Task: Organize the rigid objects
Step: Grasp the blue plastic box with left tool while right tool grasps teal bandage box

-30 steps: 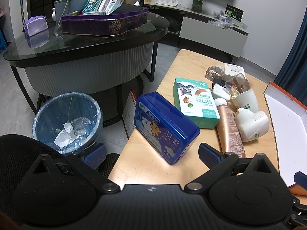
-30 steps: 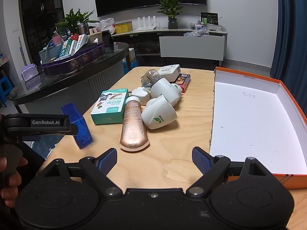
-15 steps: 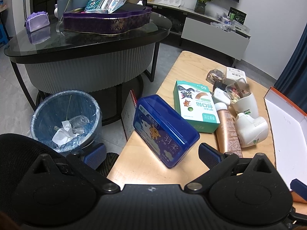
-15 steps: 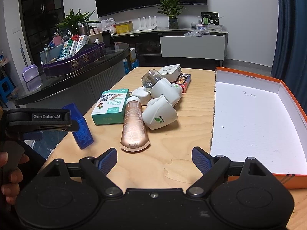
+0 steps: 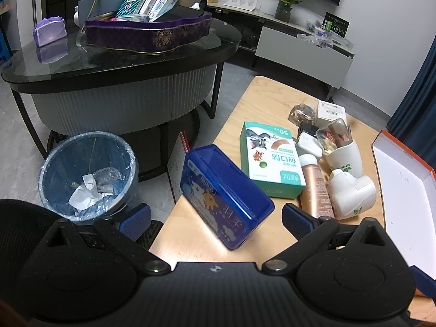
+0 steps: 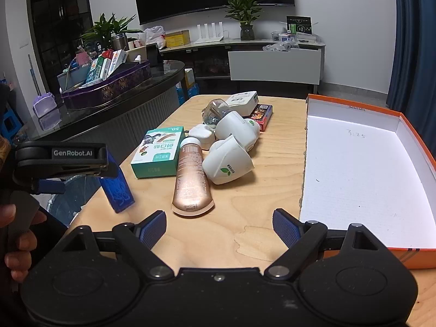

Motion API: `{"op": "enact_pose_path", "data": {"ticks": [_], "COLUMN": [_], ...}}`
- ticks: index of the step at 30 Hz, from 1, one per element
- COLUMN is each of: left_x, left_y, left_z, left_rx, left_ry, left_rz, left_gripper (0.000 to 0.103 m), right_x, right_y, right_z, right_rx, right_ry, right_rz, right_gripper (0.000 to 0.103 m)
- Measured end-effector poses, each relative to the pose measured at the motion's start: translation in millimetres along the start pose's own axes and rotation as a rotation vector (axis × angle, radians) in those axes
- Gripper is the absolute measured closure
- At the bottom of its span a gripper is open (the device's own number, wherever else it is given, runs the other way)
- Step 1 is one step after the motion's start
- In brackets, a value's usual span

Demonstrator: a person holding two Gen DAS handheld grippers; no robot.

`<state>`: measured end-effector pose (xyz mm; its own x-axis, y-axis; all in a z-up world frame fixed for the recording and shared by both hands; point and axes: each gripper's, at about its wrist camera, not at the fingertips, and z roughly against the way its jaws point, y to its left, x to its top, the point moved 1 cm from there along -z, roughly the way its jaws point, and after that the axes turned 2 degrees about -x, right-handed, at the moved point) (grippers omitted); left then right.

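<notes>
A blue tin box (image 5: 226, 196) stands tilted on edge at the wooden table's near left corner; in the right wrist view it (image 6: 117, 188) sits under my left gripper. My left gripper (image 5: 215, 219) is open, its fingers (image 5: 295, 220) either side of the box without touching. My right gripper (image 6: 219, 227) is open and empty above bare table (image 6: 245, 218). Beyond lie a green box (image 6: 159, 151), a copper tube (image 6: 190, 177), two white jars (image 6: 227, 160) and small boxes. An open orange-edged white box (image 6: 362, 174) lies at the right.
A blue-lined waste bin (image 5: 87, 171) stands on the floor left of the table. A dark glass table (image 5: 122, 51) with a purple tray of boxes is behind it. A TV cabinet (image 6: 272, 62) lines the far wall.
My left gripper has risen slightly and shifted; the blue box now sits more centred between its fingers. The right gripper has barely moved.
</notes>
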<state>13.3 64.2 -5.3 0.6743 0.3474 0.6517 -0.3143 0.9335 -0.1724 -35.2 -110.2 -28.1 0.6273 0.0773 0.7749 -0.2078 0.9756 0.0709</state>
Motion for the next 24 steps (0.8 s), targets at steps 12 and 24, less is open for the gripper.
{"op": "enact_pose_path", "data": {"ticks": [12, 24], "left_x": [22, 14], "left_y": [3, 15], "left_z": [-19, -48], "left_rx": [0.047, -0.024], "left_ry": [-0.011, 0.064], "left_rz": [0.057, 0.054], "left_gripper": [0.0, 0.051], "right_x": [0, 3], "right_y": [-4, -7], "right_z": [-4, -7], "right_rx": [0.01, 0.05], "right_ry": [-0.036, -0.025], "right_rz": [-0.015, -0.004], "right_gripper": [0.003, 0.003]}}
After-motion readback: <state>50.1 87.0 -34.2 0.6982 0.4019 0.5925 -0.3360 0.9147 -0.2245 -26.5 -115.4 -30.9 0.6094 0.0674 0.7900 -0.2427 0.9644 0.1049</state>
